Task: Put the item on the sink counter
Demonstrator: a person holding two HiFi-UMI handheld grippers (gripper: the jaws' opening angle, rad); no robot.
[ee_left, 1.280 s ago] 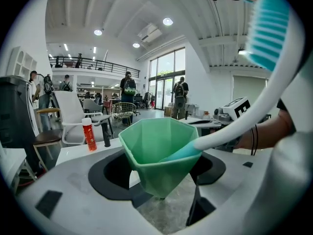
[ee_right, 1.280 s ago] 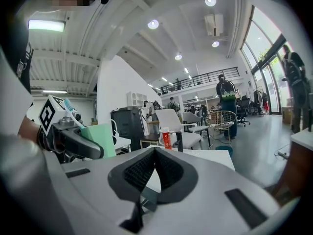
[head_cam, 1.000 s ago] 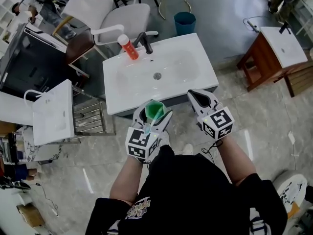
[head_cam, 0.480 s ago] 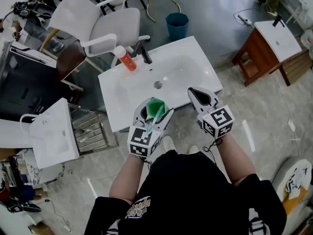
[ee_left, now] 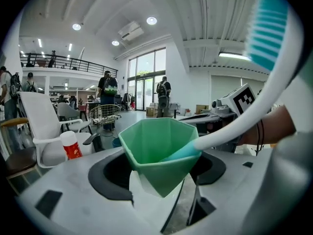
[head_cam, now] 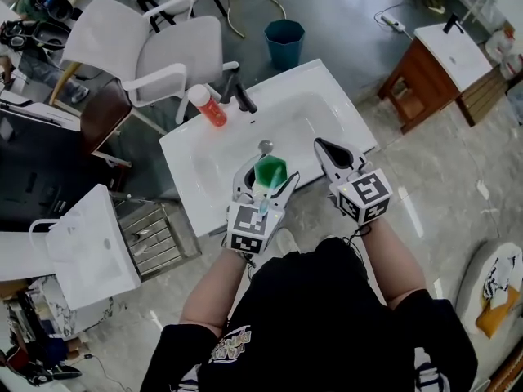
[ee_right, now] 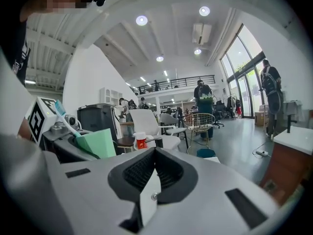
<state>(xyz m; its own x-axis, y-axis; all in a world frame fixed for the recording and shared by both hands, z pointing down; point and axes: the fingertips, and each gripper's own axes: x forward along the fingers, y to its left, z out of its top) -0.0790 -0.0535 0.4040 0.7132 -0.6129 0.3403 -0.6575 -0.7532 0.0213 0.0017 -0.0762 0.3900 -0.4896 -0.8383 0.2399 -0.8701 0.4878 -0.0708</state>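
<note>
A green faceted cup with a white and teal toothbrush standing in it sits between the jaws of my left gripper, which is shut on it. In the left gripper view the cup fills the middle and the toothbrush leans out to the right. The cup hangs over the front rim of the white sink counter, near the basin. My right gripper is shut and empty, just right of the cup over the counter's front edge. From the right gripper view, the cup shows at left.
A black faucet and a red bottle with a white cap stand at the counter's back. A white chair and teal bin lie beyond. A wooden cabinet is at right, a metal rack at left.
Both grippers have moved forward toward the sink, from in front of its edge to over its front rim. The cup stays held in the left gripper.
</note>
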